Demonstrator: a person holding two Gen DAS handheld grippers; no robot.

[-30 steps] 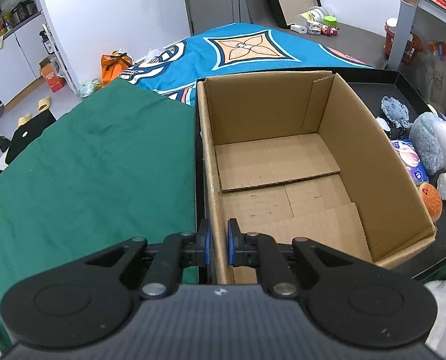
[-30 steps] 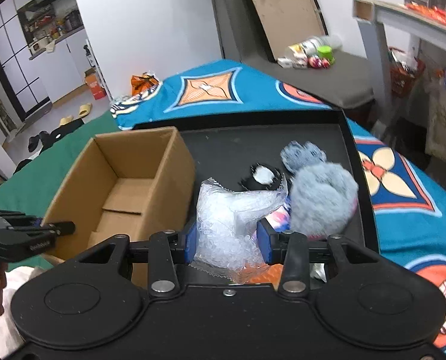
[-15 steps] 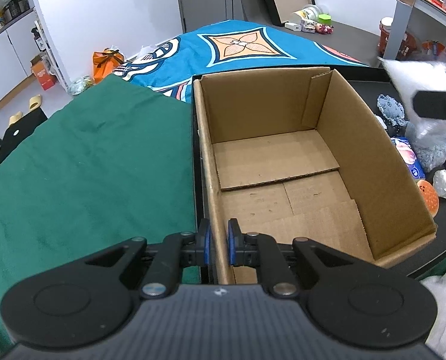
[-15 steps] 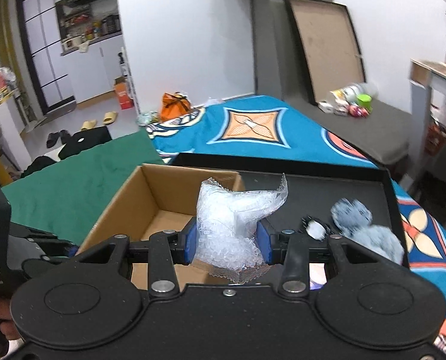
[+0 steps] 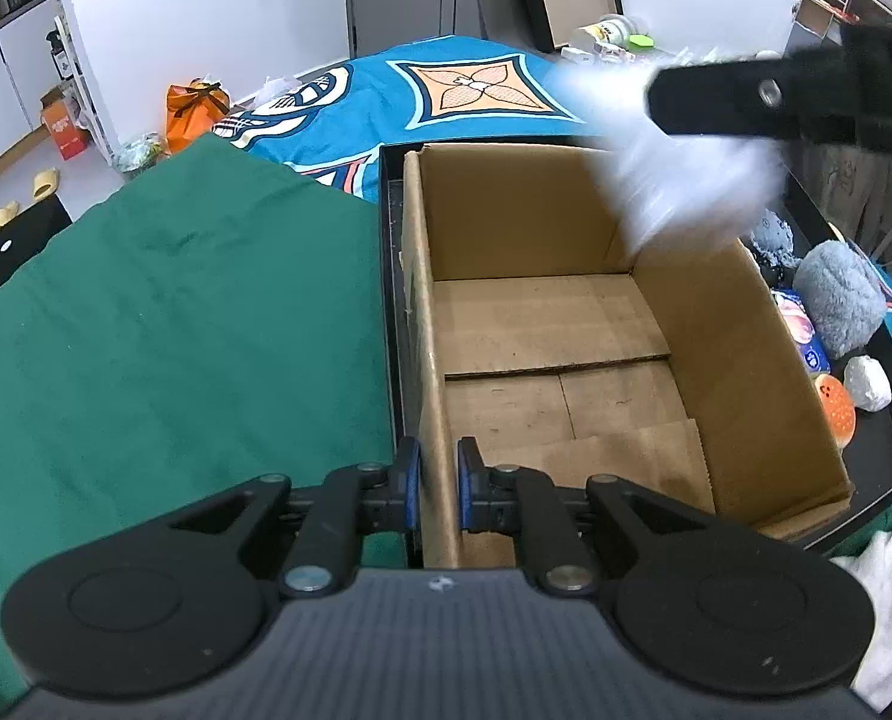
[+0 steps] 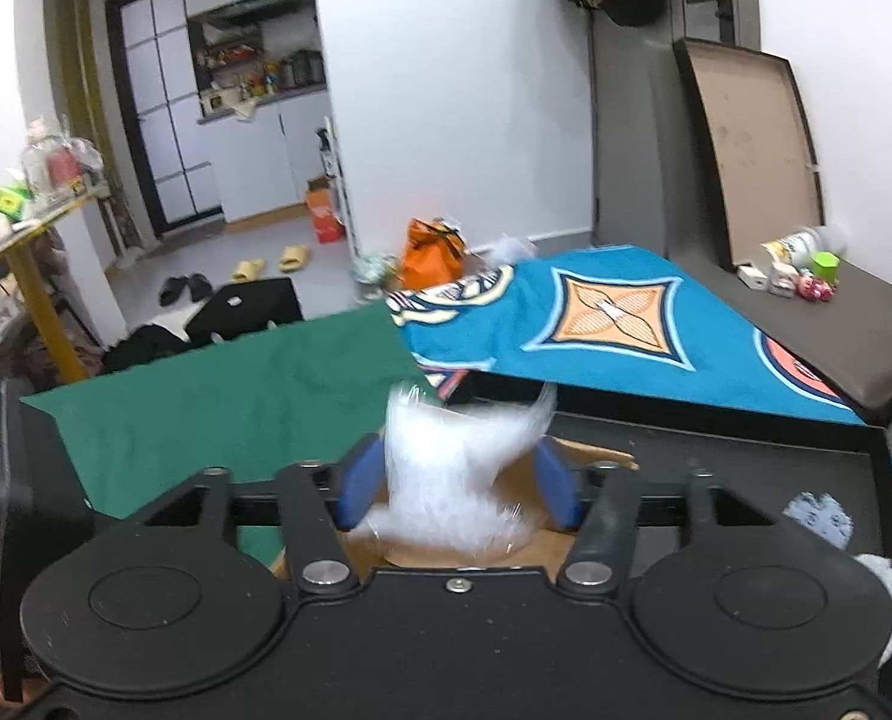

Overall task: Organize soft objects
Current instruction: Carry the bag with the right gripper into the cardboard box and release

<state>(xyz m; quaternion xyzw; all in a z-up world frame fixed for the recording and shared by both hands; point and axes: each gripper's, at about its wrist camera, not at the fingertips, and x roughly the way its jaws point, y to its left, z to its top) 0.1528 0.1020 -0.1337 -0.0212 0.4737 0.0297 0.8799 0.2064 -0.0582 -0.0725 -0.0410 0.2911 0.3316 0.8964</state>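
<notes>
An open, empty cardboard box (image 5: 565,324) stands in a black tray (image 5: 389,276). My left gripper (image 5: 438,492) is shut on the box's near left wall. My right gripper (image 6: 454,483) has its jaws spread wide, and a clear bubble-wrap bag (image 6: 451,480) sits blurred between them, above the box's opening. The bag (image 5: 679,180) and the right gripper (image 5: 745,99) also show over the box's far right corner in the left wrist view.
Right of the box in the tray lie a grey fluffy ball (image 5: 838,306), a white lump (image 5: 865,381), an orange round toy (image 5: 835,411) and a printed packet (image 5: 802,336). A green cloth (image 5: 176,330) lies left of the tray, a blue patterned cloth (image 5: 446,96) behind it.
My right gripper has carried the bubble-wrap bag left from the tray to above the box, and its jaws have spread apart. The left gripper has stayed on the box wall.
</notes>
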